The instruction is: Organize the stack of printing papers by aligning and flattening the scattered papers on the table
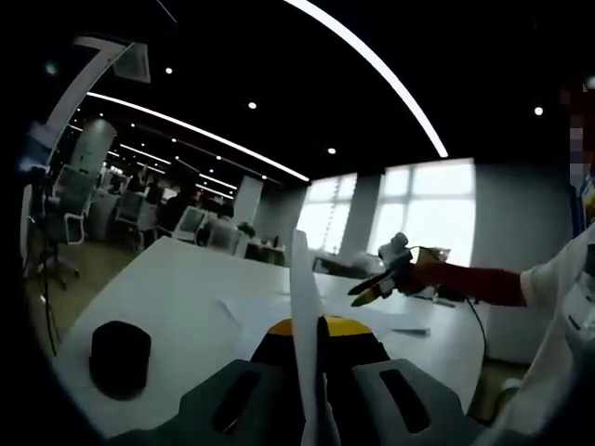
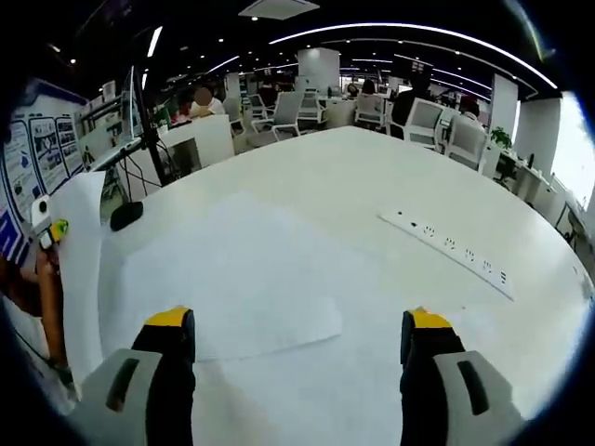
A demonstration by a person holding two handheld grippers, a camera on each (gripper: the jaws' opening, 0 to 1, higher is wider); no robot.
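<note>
The left gripper (image 1: 311,372) was clamped on 1 sheet of paper (image 1: 304,307), held upright above the table (image 1: 177,288). The right gripper (image 2: 297,344) hovered with jaws apart over what looked like 2 overlapping papers (image 2: 232,279) lying flat on the table, near a power strip (image 2: 446,253).

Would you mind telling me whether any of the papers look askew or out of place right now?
Yes. One sheet stands edge-on, pinched in the left gripper and lifted off the table. The loose sheets lying flat ahead of the open right gripper overlap at angles, their edges not squared into a stack.
</note>
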